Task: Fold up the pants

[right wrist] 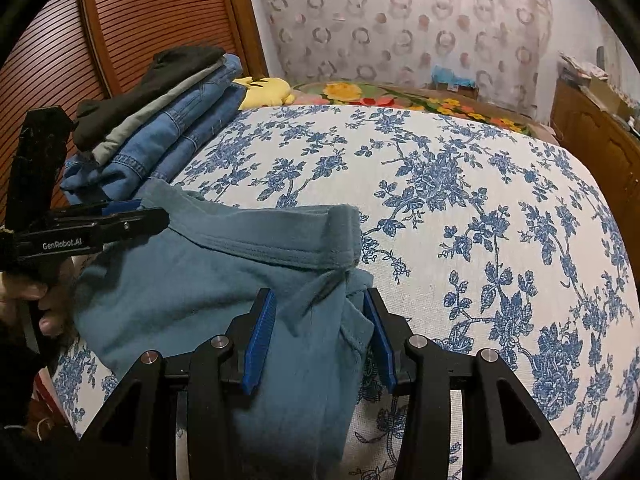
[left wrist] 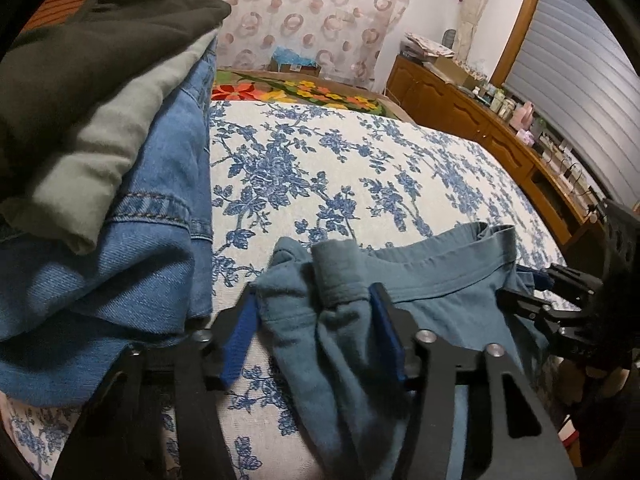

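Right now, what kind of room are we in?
Most likely a bedroom. The pants lie on a bed with a blue floral cover, a stack of folded clothes sits at its side, and a wooden dresser crowded with bottles runs along the wall.
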The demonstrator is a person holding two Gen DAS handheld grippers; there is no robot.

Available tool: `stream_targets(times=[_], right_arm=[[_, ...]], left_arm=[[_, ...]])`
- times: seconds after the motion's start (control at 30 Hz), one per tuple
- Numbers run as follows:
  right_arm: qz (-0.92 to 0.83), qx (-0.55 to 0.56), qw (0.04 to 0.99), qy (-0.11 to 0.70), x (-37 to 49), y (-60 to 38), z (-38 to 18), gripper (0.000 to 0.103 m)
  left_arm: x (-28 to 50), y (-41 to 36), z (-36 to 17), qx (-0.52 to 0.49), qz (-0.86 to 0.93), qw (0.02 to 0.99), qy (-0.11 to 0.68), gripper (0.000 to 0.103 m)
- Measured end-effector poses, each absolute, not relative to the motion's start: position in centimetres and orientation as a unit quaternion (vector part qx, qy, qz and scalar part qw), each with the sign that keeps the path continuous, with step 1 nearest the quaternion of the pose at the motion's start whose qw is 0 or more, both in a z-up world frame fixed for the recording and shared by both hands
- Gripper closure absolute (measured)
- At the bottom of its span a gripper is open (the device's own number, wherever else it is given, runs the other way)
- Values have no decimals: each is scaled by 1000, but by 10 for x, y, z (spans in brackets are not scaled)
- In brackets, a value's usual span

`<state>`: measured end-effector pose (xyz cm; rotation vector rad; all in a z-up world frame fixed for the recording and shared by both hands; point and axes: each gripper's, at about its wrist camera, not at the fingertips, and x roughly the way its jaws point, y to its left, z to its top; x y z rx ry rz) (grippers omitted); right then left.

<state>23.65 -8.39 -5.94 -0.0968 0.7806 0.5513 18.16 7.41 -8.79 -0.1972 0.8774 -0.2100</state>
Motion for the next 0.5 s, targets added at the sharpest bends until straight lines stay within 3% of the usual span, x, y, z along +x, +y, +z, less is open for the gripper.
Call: stream_targets(times=[0.17,0.5], right_arm=[[267,-41,886,376,237,-86,-59,56],[266,-38,886,377,237,-87,-58,58]], left_arm=[[179,70,-86,-102,-116,894,421,74],[175,68,-84,-105,-117,895,417,78]])
